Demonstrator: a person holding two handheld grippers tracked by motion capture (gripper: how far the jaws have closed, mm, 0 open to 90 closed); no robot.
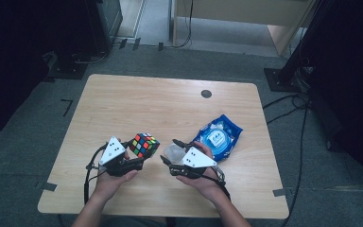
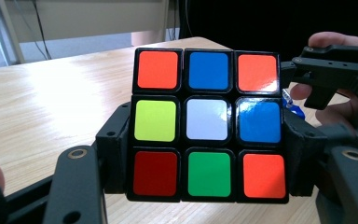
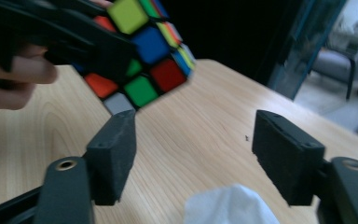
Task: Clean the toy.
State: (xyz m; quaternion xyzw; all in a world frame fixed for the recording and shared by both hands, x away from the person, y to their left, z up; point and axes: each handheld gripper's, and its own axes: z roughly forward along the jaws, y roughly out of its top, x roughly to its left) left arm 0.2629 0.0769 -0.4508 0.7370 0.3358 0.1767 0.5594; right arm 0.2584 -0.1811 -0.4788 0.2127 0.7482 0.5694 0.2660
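The scrambled plastic puzzle cube with coloured stickers [image 2: 209, 125] is clamped between the two black jaws of the left gripper [image 2: 207, 149], which press on its left and right sides. In the high view the cube [image 1: 143, 144] is held above the light wooden surface [image 1: 137, 104], near its front middle part, and it does not rest on the wood. The face toward the left gripper view has a white centre, with orange, blue and orange squares in its top row. The left hand [image 1: 111, 177] holds this gripper [image 1: 139, 158] from below.

Just beside the cube, to its right in the high view, is the right gripper [image 1: 168, 156]. Its jaws stand apart with nothing pressed between them, as the right gripper view [image 3: 193, 154] shows; the cube [image 3: 142, 51] is in front of them, higher and to the left. A crumpled white tissue [image 3: 230, 205] lies under this gripper, on the surface. The right hand [image 1: 205, 182] carries it.

Farther right, a blue plastic packet with a white label [image 1: 217, 137] lies flat on the surface, near the right hand.
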